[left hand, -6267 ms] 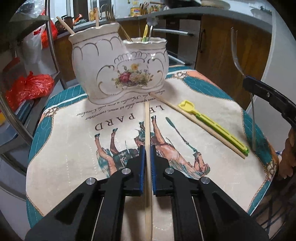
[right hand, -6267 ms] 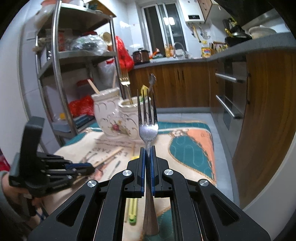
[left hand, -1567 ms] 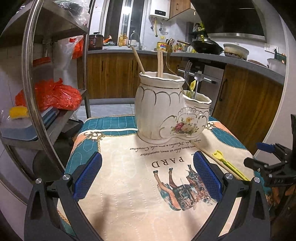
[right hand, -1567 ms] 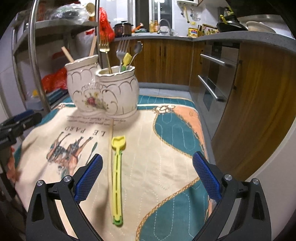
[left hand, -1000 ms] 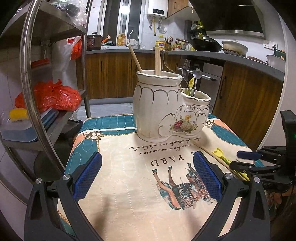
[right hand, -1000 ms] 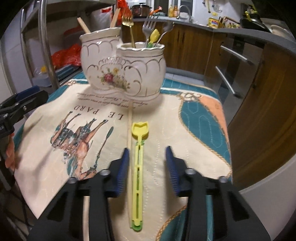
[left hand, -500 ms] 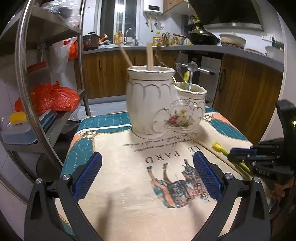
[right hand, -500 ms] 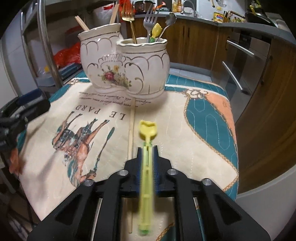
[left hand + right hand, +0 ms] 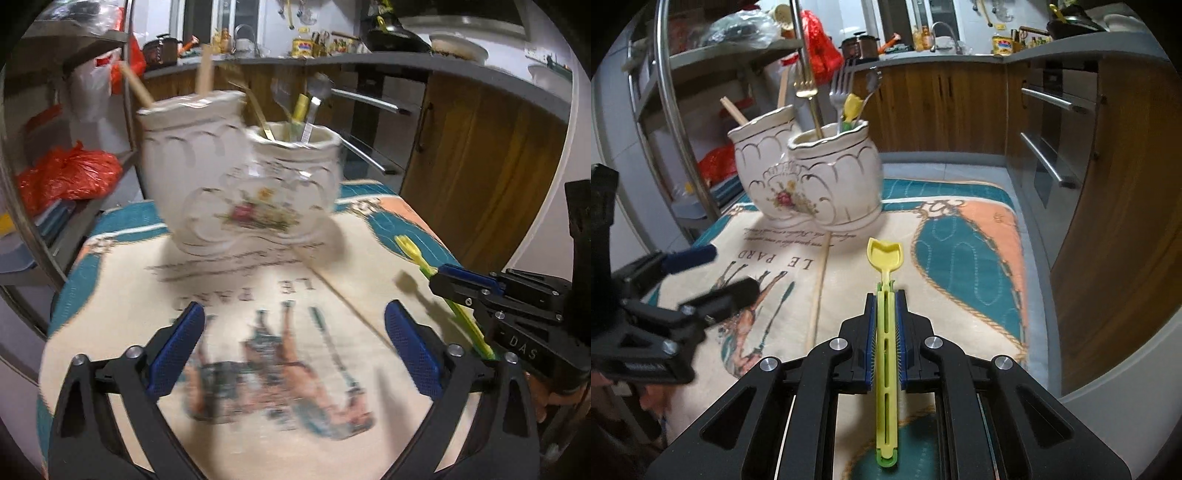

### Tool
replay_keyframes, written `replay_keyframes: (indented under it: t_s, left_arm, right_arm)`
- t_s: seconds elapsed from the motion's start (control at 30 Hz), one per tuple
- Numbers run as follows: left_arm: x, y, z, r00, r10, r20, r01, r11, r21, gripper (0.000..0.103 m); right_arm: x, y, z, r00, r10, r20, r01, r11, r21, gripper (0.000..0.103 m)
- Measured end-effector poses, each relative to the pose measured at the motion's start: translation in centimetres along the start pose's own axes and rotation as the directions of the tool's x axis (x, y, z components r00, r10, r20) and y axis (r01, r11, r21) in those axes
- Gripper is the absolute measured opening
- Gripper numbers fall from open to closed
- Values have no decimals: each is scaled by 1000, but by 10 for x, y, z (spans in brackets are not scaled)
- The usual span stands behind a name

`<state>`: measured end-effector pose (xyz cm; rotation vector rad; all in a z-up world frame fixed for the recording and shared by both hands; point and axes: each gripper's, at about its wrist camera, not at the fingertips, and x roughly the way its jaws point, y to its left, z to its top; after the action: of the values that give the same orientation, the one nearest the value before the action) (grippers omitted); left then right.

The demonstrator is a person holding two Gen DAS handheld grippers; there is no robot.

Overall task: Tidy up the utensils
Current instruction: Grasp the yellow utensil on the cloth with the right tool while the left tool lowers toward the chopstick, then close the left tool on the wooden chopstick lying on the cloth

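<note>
Kitchen cabinets (image 9: 945, 110) stand behind the bench, its printed cloth (image 9: 967, 229) carrying the holder (image 9: 809, 184) ahead of both grippers. Left gripper (image 9: 293, 347) hovers with fingers (image 9: 173, 350) wide apart, holding nothing. Right gripper (image 9: 885, 339) has its fingers closed on the yellow scoop (image 9: 885, 258), head toward the holder. A chopstick (image 9: 819, 291) lies just left of it.
</note>
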<state>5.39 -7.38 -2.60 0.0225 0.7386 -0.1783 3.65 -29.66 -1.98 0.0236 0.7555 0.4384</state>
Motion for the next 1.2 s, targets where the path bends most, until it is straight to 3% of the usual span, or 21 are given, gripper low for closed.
replay_keyframes:
  t_s: [0.33, 0.5, 0.6, 0.77, 0.87, 0.9, 1.2]
  left_arm:
    - [34, -46, -3, 992, -4, -123, 13, 997, 74, 40]
    - [37, -51, -4, 990, 23, -141, -10, 995, 98, 35]
    - [38, -54, -3, 989, 11, -144, 7, 992, 124, 19]
    - [38, -40, 1, 986, -31, -161, 49, 993, 108, 14]
    - [34, -26, 2, 985, -46, -169, 59, 996, 72, 8]
    - [32, -22, 2, 984, -49, -169, 60, 996, 60, 0]
    - [20, 4, 2, 982, -66, -176, 64, 998, -19, 0]
  right_arm:
    - [-5, -5, -5, 999, 29, 27, -29, 1000, 7, 11]
    - [-4, -8, -6, 999, 36, 28, -37, 999, 20, 11]
    - [-5, -8, -7, 999, 38, 30, -38, 999, 23, 11]
    - [-5, -8, -7, 999, 38, 35, -38, 999, 25, 11]
    - [-5, -8, -7, 999, 38, 34, -38, 999, 25, 11]
    - [-5, -8, -7, 999, 37, 34, -37, 999, 24, 11]
    - [-6, -9, -8, 999, 40, 36, -41, 999, 28, 11]
